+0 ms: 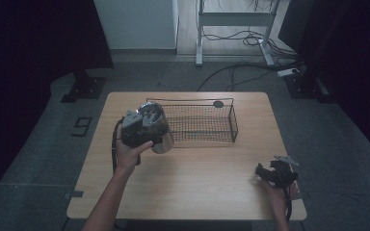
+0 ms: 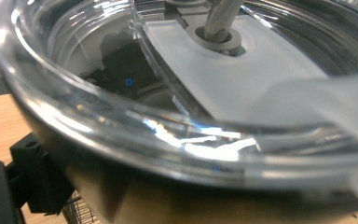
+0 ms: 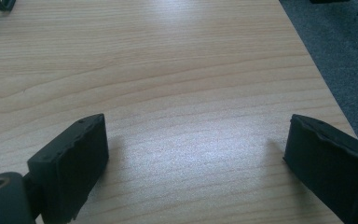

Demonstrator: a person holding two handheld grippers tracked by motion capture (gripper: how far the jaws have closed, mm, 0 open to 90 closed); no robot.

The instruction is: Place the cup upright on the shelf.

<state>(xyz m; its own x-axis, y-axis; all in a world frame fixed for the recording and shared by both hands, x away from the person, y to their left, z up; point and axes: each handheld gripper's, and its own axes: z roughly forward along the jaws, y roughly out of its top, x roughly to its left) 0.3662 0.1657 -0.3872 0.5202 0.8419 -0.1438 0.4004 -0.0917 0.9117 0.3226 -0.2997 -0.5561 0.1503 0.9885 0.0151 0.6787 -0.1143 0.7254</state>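
Right gripper (image 1: pixel 275 172) nearest, low at near right table edge, jaws wide apart, empty. Left gripper (image 1: pixel 139 126) grips shiny metal cup with clear lid (image 1: pixel 158 129), held up beside left end of black wire basket (image 1: pixel 224 126). Cup not yet inside basket.

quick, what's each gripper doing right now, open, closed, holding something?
Left gripper: shut on the metal tumbler with a clear lid, held by the wire basket.
Right gripper: open, holding nothing, over the table.

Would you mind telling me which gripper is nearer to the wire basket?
Left. The left gripper holds a cup against the basket; the right gripper sits apart, near the table's corner.
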